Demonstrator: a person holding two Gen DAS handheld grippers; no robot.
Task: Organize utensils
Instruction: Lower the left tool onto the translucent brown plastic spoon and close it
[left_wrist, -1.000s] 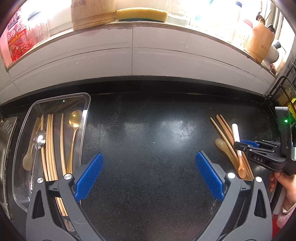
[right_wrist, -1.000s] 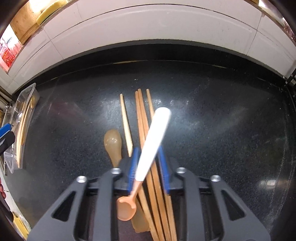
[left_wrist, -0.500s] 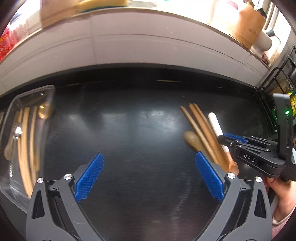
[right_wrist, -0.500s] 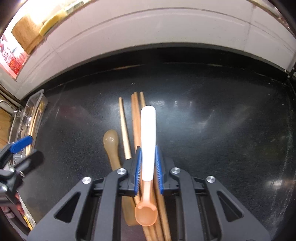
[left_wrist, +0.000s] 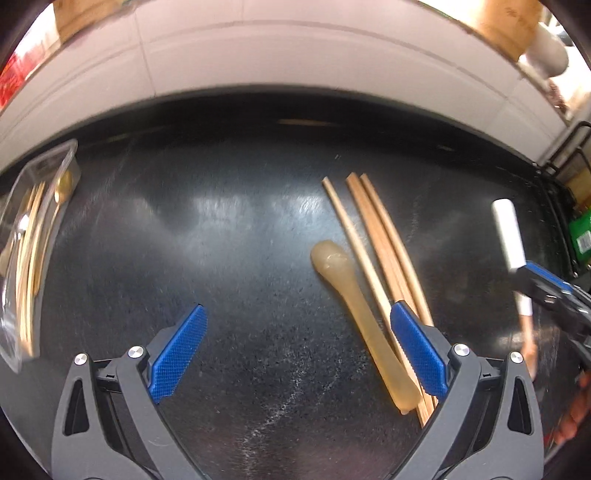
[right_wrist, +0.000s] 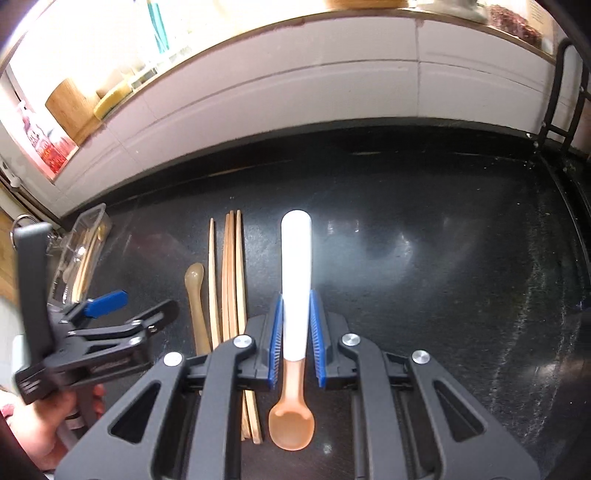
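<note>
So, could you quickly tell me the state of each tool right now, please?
Left tool: open, holding nothing.
Right tool: closed on the white-handled spoon with the orange silicone bowl.

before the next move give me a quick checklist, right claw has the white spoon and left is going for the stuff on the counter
1. Right claw shut on the white-handled spoon: ok, pads press both sides of the handle.
2. Spoon clear of the chopsticks: ok, it sits to their right.
3. Left claw open: ok, jaws wide apart, nothing between them.
4. Left claw lined up on the translucent spoon: not ok, its right pad overlaps the spoon and chopsticks instead of straddling them.
5. Clear tray has room: cannot tell, blurred at the frame edge.
6. The two claws apart: ok, a gap shows between them in the right wrist view.
</note>
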